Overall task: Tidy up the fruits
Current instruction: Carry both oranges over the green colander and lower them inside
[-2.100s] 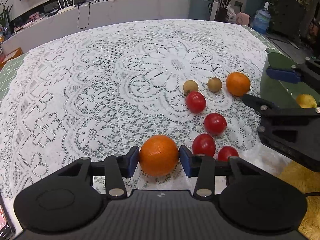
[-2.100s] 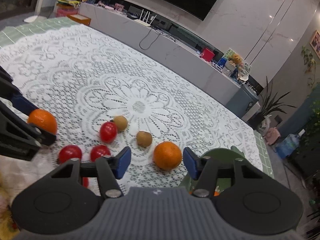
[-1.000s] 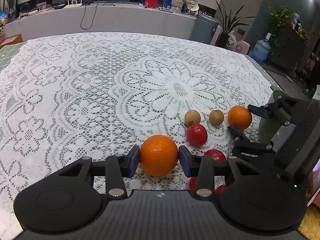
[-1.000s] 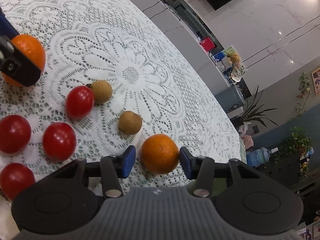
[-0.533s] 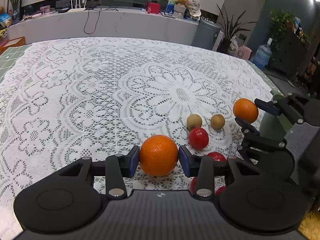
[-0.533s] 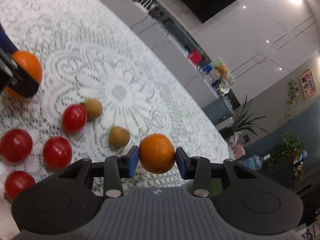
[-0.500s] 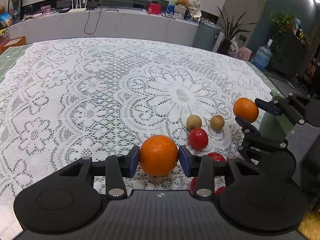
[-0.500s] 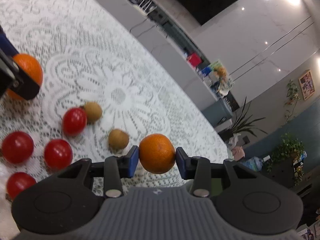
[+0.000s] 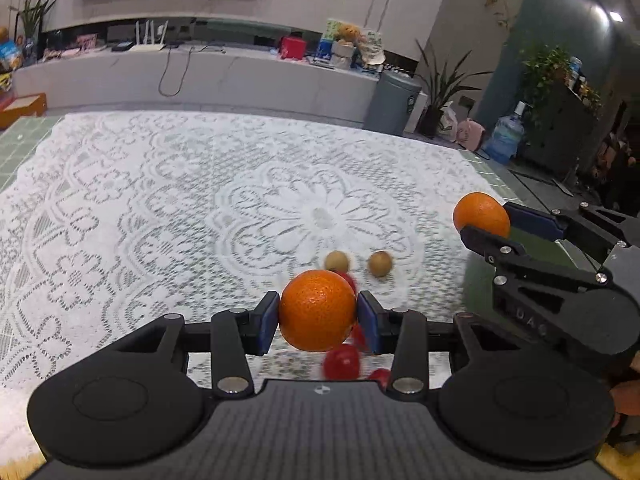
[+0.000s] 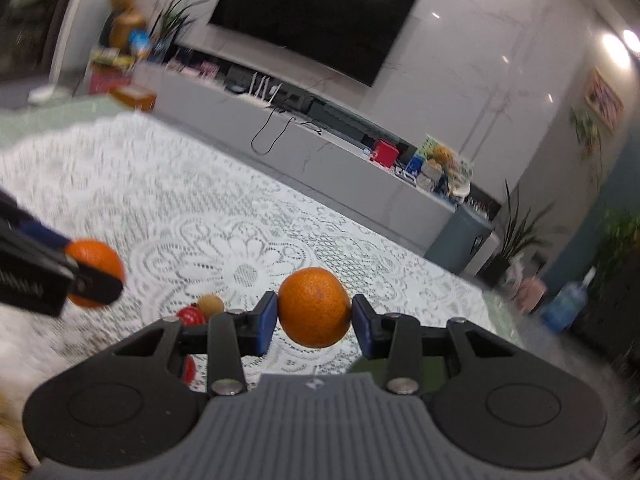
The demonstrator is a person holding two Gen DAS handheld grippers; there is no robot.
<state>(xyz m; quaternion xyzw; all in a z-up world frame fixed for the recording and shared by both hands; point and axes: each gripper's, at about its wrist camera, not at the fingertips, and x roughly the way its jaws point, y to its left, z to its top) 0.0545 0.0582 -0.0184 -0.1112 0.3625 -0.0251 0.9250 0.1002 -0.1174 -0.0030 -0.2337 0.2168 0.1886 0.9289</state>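
Each gripper, left (image 9: 317, 322) and right (image 10: 314, 324), has its fingers pinching an orange (image 9: 317, 310) above the lace-covered surface (image 9: 160, 208); the carrying step seems underway, calling next for a green container (image 9: 532, 248).

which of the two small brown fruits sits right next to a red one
The left brown fruit: a red fruit touches its lower edge. The right brown fruit lies alone on the lace.

The right gripper (image 10: 314, 320) has clamped the far orange (image 10: 314, 307) and lifted it off the bench (image 9: 200, 208). The left gripper (image 9: 317, 316) has raised its own orange (image 9: 317, 310) higher above the tomatoes (image 9: 341, 362).
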